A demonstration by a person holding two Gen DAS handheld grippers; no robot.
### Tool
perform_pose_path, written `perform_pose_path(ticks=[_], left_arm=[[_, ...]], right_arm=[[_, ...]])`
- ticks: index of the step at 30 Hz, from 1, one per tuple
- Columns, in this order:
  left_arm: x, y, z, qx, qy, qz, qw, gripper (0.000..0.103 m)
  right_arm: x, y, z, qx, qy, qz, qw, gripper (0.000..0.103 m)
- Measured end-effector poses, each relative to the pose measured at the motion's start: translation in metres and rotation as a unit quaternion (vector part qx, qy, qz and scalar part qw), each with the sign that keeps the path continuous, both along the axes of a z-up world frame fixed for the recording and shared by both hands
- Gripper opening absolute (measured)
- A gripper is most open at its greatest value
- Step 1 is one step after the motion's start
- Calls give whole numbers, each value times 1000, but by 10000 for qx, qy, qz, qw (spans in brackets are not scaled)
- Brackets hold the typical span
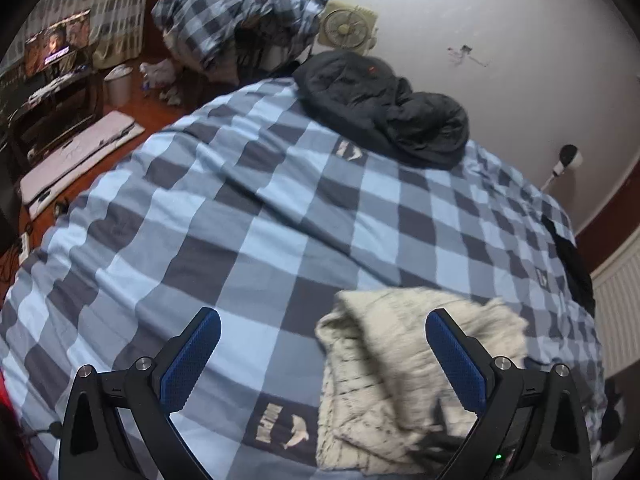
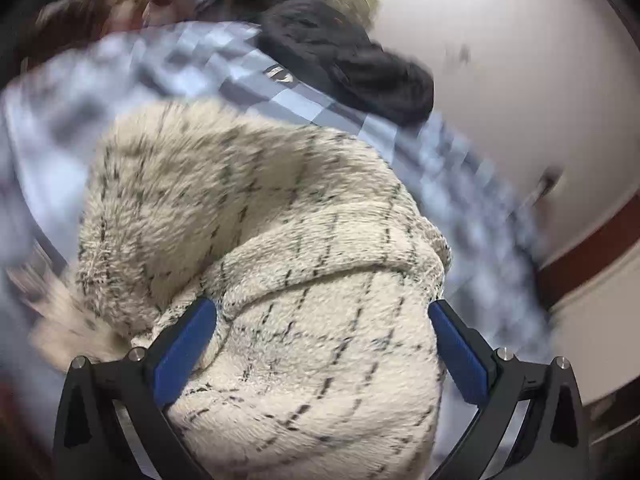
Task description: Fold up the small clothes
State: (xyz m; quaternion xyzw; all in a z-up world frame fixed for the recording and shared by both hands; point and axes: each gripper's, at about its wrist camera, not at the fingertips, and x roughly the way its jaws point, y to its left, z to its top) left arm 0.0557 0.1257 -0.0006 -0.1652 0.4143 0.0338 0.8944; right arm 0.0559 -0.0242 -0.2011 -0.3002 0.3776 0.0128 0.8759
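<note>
In the left wrist view, the upper left of the frame holds a lit screen (image 1: 58, 46) and a pale bin (image 1: 117, 84) on a red-brown floor; neither bears on the work. The checked bedcover (image 1: 224, 216), soft cotton in blue and grey squares and lightly rumpled, fills the centre. The left gripper (image 1: 323, 354) hangs over it at the bottom of the frame, its blue ribbed pads spread wide with nothing between them. A dark padded jacket (image 1: 384, 108) lies bunched in the upper centre by the wall. The cream fleece garment (image 1: 384, 360), thick, fuzzy and crossed by thin dark grid lines, lies heaped at the lower right of that view, behind the right-hand finger. In the right wrist view, heavily blurred, the same garment (image 2: 280, 240) fills the centre and bottom as a rounded, doubled-over mound. The right gripper (image 2: 322, 344) sits with its jaws at full spread and the bulk of the fleece between them; the pads appear not to be pressing on it. Risks, as judged: the pile is thick and springy, so a closing bite may take several layers at once and drag the whole heap rather than one edge; no hem or corner can be made out, so a fold begun here could come out lopsided; the loose bedcover beneath could be caught with it.
</note>
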Motion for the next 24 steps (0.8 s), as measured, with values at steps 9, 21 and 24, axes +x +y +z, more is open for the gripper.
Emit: perform_pose_path(ticks=[9, 21, 24], left_arm=[[7, -16, -15, -71, 262, -348, 9990, 103], [7, -81, -42, 331, 875, -1658, 9817, 103], [9, -93, -62, 365, 1222, -1854, 9743, 103]], right_arm=[[-7, -32, 32, 1005, 657, 445, 9918, 102], [-53, -189, 70, 4290, 1382, -371, 8919, 102], [-48, -196, 50, 4204, 1322, -759, 8945, 102]])
